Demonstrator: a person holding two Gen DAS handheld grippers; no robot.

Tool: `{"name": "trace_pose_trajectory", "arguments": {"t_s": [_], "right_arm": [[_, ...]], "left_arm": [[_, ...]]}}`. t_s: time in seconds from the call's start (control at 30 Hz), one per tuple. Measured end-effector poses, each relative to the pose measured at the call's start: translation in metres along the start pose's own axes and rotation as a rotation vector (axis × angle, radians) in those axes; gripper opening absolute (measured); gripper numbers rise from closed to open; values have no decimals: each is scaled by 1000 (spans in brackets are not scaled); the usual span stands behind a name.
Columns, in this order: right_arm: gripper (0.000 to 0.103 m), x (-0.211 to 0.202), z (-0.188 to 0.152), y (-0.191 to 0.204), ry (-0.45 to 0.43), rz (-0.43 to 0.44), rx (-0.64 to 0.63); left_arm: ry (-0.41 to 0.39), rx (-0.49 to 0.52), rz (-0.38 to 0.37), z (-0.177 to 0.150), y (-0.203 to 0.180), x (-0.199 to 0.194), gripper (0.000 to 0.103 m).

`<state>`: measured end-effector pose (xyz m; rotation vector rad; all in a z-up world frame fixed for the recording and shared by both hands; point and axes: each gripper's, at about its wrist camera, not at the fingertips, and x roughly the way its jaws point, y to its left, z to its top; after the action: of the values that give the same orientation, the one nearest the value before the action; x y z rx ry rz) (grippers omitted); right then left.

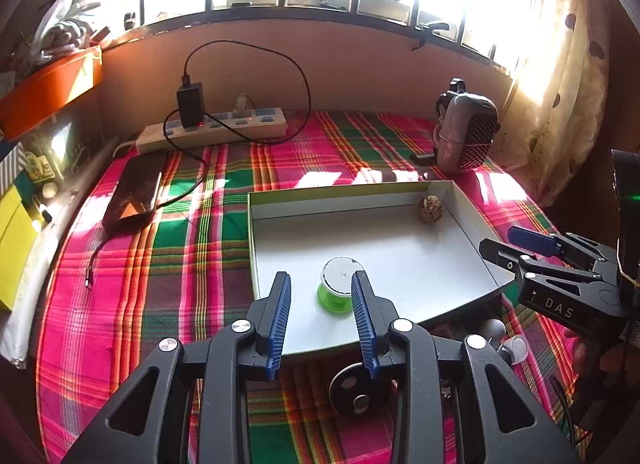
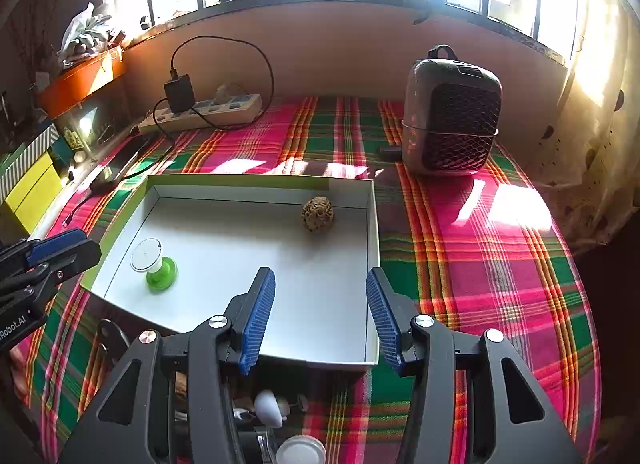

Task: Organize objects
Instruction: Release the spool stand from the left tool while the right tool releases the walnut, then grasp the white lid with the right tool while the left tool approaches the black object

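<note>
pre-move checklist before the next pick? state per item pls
1. Left gripper empty: ok, fingers apart, nothing between them.
2. Green spool released in the tray: ok, it stands on the tray floor, clear of the fingers.
3. Right gripper empty and open: ok.
4. Brown ball inside tray: ok, near the far right corner.
5. Room left in tray: ok, most of the floor is bare.
6. Next items reachable: cannot tell, small things in front of the tray are mostly hidden behind the grippers.
</note>
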<state>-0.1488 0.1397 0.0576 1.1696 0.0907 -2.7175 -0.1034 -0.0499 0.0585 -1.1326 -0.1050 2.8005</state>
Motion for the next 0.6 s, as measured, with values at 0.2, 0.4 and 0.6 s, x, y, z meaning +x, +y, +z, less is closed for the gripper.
{"name": "trace_pose_trajectory", "arguments": {"t_s": [0.2,0.4,0.6], "right_arm": [[49,-19,-19,-9,-6,-12,22],[49,-32,-40,-8,0,-19,0],[49,-35,-58,-11,22,-18,10]], "left_arm": [[-3,-35,-26,-19,10,-14,32],[14,-64,-64,-35,19,-20,34],[50,-92,-133,-49,21,-17,36]]}}
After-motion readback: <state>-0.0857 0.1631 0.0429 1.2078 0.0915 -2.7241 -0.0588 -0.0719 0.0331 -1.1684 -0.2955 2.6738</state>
